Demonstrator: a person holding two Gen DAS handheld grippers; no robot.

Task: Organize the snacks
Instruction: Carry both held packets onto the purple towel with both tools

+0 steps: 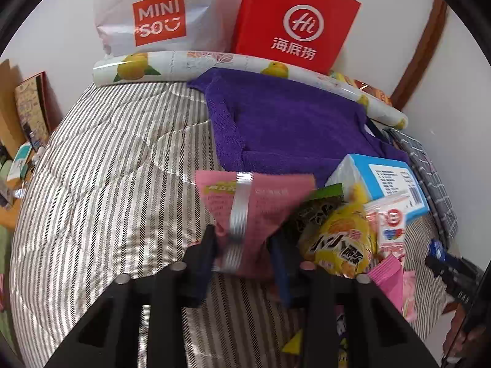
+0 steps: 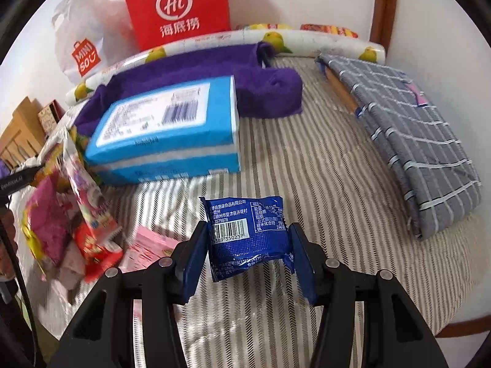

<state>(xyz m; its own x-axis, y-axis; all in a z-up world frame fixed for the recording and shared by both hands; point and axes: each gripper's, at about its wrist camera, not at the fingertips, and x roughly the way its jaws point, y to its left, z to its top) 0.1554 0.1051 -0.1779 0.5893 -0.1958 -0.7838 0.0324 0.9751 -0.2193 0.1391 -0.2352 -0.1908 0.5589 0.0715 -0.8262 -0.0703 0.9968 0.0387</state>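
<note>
My left gripper (image 1: 244, 245) is shut on a pink snack packet (image 1: 267, 196) with a silver strip down its back, held just above the striped bedding (image 1: 107, 184). To its right lies a pile of snacks, with a yellow packet (image 1: 340, 239) on top, in front of a blue box (image 1: 389, 181). My right gripper (image 2: 249, 245) is shut on a small blue packet (image 2: 245, 236), barcode side up, with both pads pressing its sides. In the right wrist view the snack pile (image 2: 76, 208) lies at the far left and a pink packet (image 2: 147, 245) beside the left finger.
A purple towel (image 1: 291, 122) lies behind the snacks. A red paper bag (image 1: 294, 21), a white shop bag (image 1: 159, 15) and a lemon-print roll (image 1: 135, 67) stand along the wall. A folded grey checked cloth (image 2: 414, 141) lies at the right. A wooden shelf (image 1: 12, 116) stands at the left.
</note>
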